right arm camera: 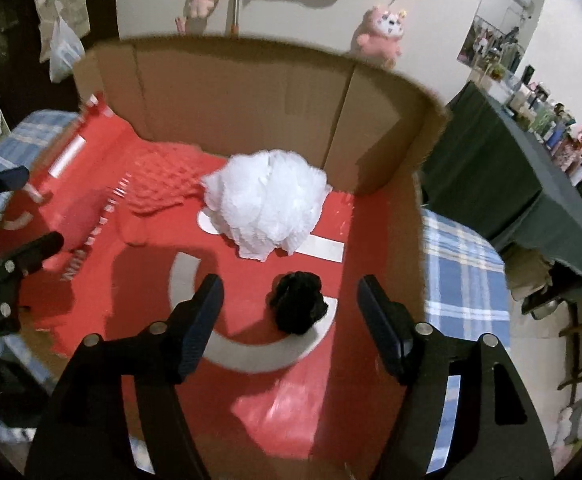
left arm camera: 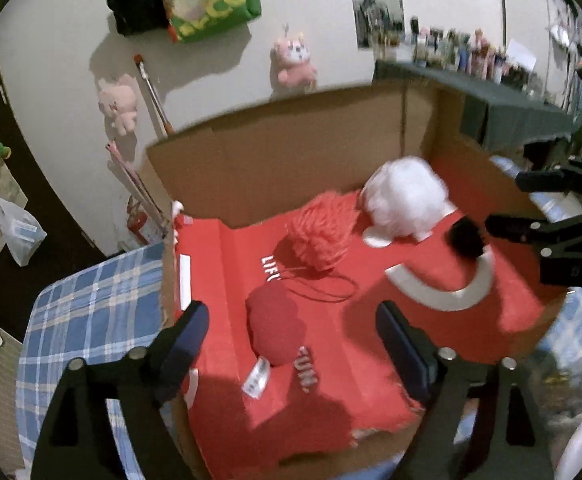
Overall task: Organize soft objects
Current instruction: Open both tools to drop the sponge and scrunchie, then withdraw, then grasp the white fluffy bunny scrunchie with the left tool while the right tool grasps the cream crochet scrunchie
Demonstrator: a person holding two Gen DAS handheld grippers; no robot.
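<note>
An open cardboard box (left arm camera: 271, 160) with a red printed floor (right arm camera: 371, 248) holds the soft things. In the left wrist view my left gripper (left arm camera: 291, 312) stands open above a dark red soft ball (left arm camera: 277, 328) with a white label, its pads clear of it. Behind lie an orange-red mesh pouf (left arm camera: 323, 232), a white fluffy pouf (left arm camera: 405, 200) and a small black scrunchie (left arm camera: 467, 238). My right gripper (right arm camera: 290, 286) is open over the black scrunchie (right arm camera: 299, 304), not touching it. The white pouf (right arm camera: 267, 204) sits beyond it.
The box rests on a blue plaid cloth (left arm camera: 91, 300). Its brown back flaps (right arm camera: 251, 100) stand tall. Pink plush toys (left arm camera: 293, 60) and a green bag (left arm camera: 215, 0) hang on the wall. A dark green covered table (right arm camera: 491, 168) with several bottles stands at the right.
</note>
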